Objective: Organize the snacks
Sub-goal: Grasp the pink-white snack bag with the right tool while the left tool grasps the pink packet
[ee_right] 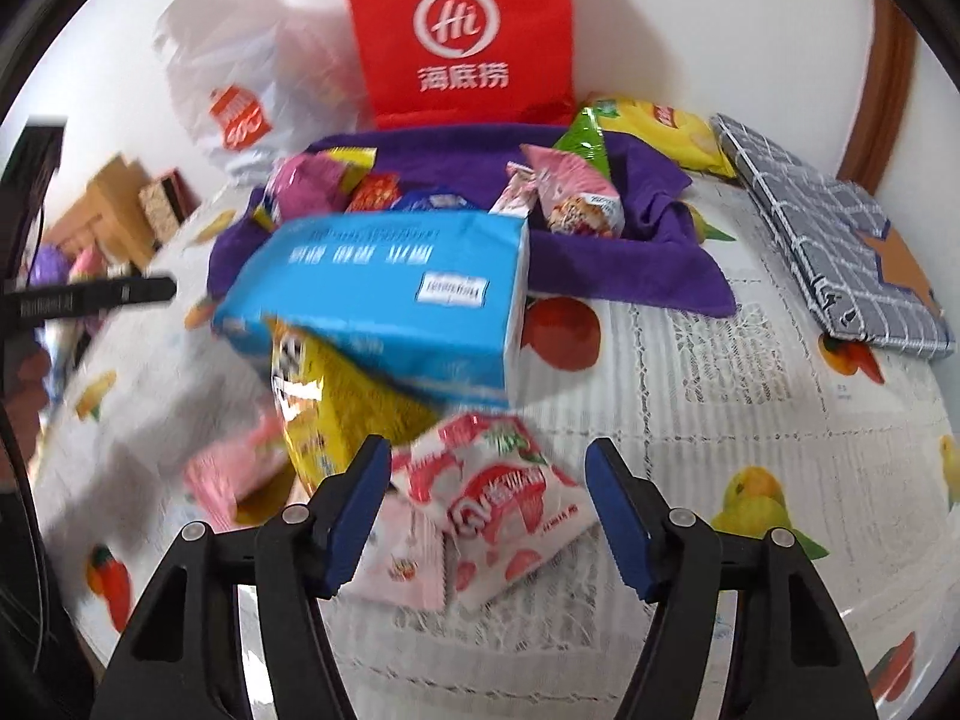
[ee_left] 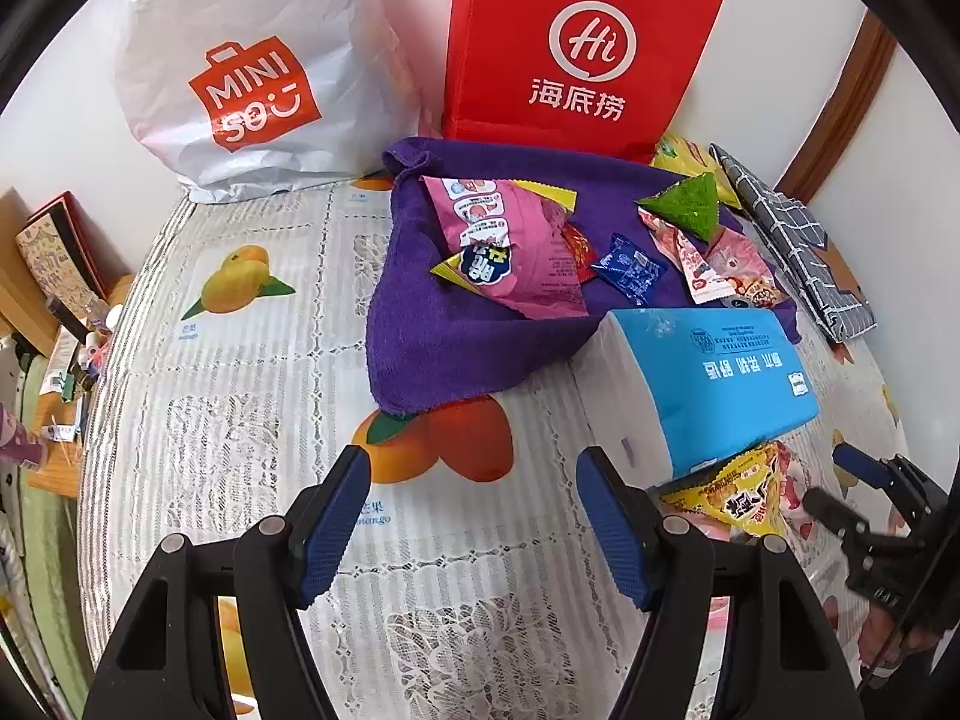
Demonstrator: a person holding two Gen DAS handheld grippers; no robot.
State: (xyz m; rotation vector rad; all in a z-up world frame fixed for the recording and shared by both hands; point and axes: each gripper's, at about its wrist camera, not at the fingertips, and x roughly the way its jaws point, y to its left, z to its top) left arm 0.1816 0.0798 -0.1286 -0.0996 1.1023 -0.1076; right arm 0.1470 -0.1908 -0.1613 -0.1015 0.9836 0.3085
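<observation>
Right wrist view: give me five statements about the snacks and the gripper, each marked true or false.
1. The right gripper is open over a pink-and-white strawberry packet. True.
2. The blue tissue pack lies flat on the table. False: it is propped on a yellow snack bag.
3. The red paper bag stands behind the purple towel. True.
4. The towel is bare. False: several snack packets lie on it.
5. The left gripper grips a packet. False: nothing is between its fingers.
</observation>
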